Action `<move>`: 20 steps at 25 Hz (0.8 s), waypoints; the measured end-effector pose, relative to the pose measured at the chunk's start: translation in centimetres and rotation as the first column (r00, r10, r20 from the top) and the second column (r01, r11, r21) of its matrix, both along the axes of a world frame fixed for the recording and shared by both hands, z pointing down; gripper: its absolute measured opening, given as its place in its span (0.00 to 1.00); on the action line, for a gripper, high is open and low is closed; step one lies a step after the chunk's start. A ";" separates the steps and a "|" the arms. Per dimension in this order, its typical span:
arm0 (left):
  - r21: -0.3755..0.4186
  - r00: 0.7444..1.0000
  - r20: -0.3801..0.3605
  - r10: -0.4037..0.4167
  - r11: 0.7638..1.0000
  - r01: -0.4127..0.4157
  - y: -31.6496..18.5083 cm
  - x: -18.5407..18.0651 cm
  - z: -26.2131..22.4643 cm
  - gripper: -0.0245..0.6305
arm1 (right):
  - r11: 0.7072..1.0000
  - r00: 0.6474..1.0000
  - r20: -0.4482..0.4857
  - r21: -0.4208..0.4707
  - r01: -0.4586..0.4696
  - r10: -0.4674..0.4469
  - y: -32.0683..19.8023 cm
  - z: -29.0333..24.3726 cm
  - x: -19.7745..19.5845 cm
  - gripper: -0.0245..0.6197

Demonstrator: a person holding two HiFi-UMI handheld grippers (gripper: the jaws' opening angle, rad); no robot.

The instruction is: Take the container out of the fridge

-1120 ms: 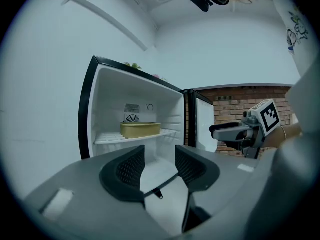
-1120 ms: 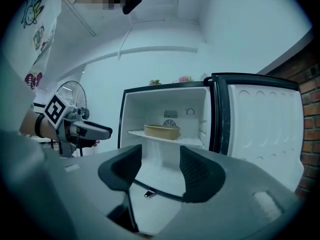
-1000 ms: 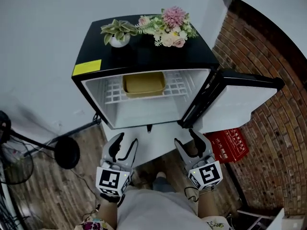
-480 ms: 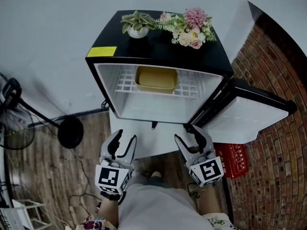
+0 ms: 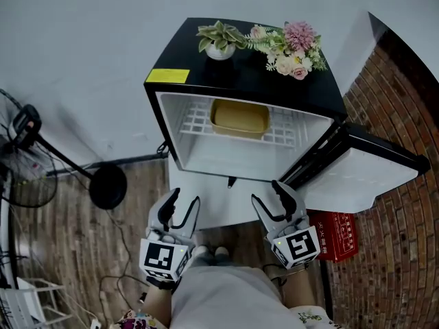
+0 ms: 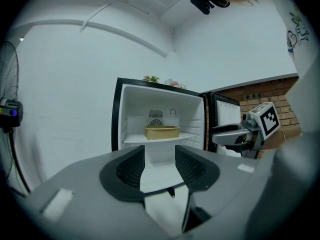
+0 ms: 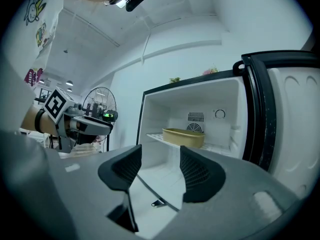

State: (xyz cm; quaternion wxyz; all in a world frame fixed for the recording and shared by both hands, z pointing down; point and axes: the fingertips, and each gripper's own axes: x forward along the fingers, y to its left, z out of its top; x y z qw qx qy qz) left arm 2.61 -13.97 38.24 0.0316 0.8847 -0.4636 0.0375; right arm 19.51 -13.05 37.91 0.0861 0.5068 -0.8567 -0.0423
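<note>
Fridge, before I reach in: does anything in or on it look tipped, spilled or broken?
Nothing stands out. The container sits flat on the wire shelf, the door hangs open, and the potted plant stands upright on top beside the flowers. No spill or damage shows.

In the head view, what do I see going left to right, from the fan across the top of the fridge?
Fan → yellow sticker → little potted plant → pink and white flowers.
</note>
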 end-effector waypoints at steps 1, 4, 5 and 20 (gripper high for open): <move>0.001 1.000 -0.003 0.004 1.000 -0.004 0.0 0.0 0.0 0.32 | 1.000 1.000 -0.007 0.003 0.004 -0.004 -0.1 -0.1 -0.2 0.40; 0.004 1.000 -0.007 0.021 1.000 -0.021 -0.3 0.0 0.6 0.32 | 1.000 1.000 -0.021 0.005 0.010 -0.010 -0.5 0.0 -0.7 0.40; 0.004 1.000 -0.007 0.026 1.000 -0.026 -0.5 0.1 0.6 0.32 | 1.000 1.000 -0.026 0.007 0.011 -0.011 -0.7 0.0 -0.8 0.40; -0.015 1.000 -0.010 0.013 1.000 -0.013 -1.9 -0.5 1.1 0.32 | 0.996 0.987 -0.144 0.034 0.083 -0.077 -4.6 -1.4 -2.3 0.40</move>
